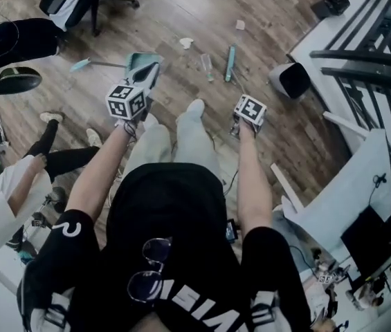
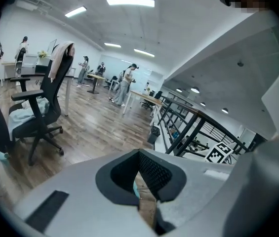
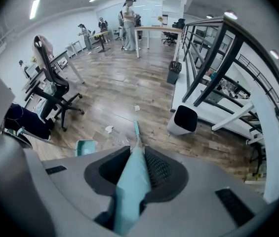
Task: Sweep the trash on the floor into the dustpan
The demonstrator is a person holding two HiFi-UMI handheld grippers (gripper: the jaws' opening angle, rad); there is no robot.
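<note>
Open-plan office: swivel chair (image 2: 55, 93), long desks (image 3: 156, 28), ceiling strip lights (image 2: 129, 2), wood-plank floor (image 3: 124, 88)

Room was a big open office: wood-plank floor (image 1: 181, 19), black office chair (image 2: 58, 90), desks (image 3: 156, 28) further back, black metal railing (image 3: 216, 58) along one side, strip lights (image 2: 130, 2) glowing overhead.

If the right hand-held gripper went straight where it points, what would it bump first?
The right hand-held gripper points down along the broom handle it grips, so probably the broom head on the wooden floor, near the paper scrap. Depth is hard to judge.
</note>
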